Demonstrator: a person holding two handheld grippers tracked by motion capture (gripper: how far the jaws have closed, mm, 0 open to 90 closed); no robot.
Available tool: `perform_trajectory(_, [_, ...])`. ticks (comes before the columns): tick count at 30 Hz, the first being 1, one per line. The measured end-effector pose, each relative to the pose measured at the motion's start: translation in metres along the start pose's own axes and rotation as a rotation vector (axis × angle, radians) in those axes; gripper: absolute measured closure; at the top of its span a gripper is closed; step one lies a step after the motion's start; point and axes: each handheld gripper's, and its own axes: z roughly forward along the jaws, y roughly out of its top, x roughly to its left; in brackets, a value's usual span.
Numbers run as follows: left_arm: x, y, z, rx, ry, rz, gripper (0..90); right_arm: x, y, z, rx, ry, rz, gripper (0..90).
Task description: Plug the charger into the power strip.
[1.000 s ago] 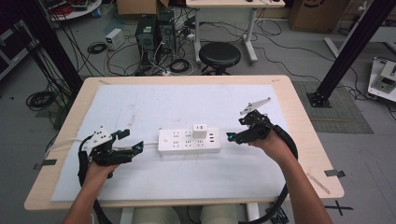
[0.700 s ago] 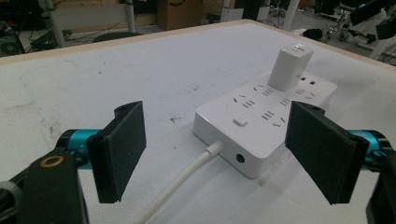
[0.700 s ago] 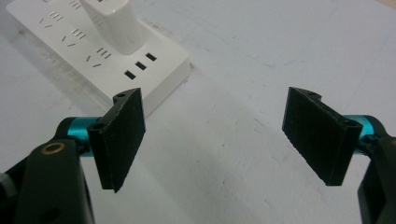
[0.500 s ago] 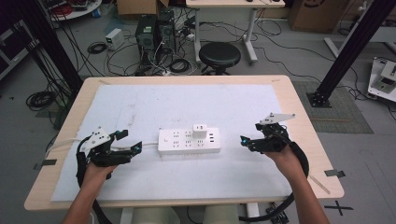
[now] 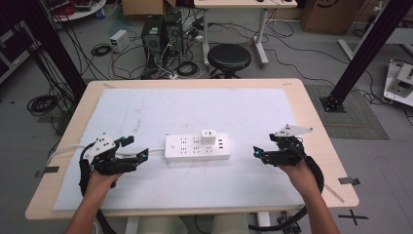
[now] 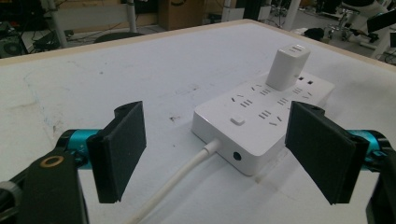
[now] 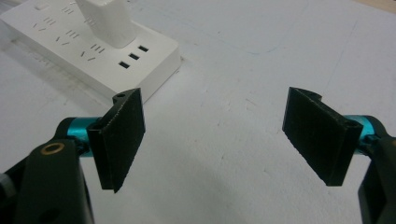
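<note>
Step in hand, as judged: grip white rectangular plastic power strip w/ left tool and pull white cube-shaped plastic charger w/ right tool.

Position:
- Strip flat at desk centre, on white matte sheet over light wood desk. Charger upright in a socket toward strip's right end, beside three USB slots.
- Left tool: jaws wide, nothing between pads; strip's cable end just ahead, not touching. Right tool: jaws wide, empty; apart from strip's USB end.

Procedure (advice):
- Approach strip's cable end w/ left tool level; straddle short end, avoid white round cable and round port beside it.
- Clamp or press strip body before any pull, else whole strip likely lifts.
- Bring right tool over charger; seat pads on two opp. flat faces, low on body.
- Pull straight up along pin axis; no rocking.

Materials / shapes:
- Strip: smooth, glossy hard plastic, rounded corners, raised rocker switch near cable end. Probably slippery under pads.
- Charger: same glossy plastic, rounded edges, flat sides.
- Pads: black, flat, rectangular, matte, on teal metal stems.
- Sheet: scuffed, faint marks.
</note>
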Motion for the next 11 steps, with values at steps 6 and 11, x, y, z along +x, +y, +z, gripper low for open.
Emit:
perform_trajectory(6, [-0.0007, 0.0002, 0.0007, 0.000, 0.001, 0.002, 20.5, 0.0001, -0.0032, -0.0013, -0.008, 0.002, 0.002, 21.6])
perform_trajectory(11, [0.0000, -0.0006, 0.0014, 0.005, 0.000, 0.002, 20.5, -0.0003, -0.0046, -0.0023, -0.012, 0.000, 0.012, 21.6])
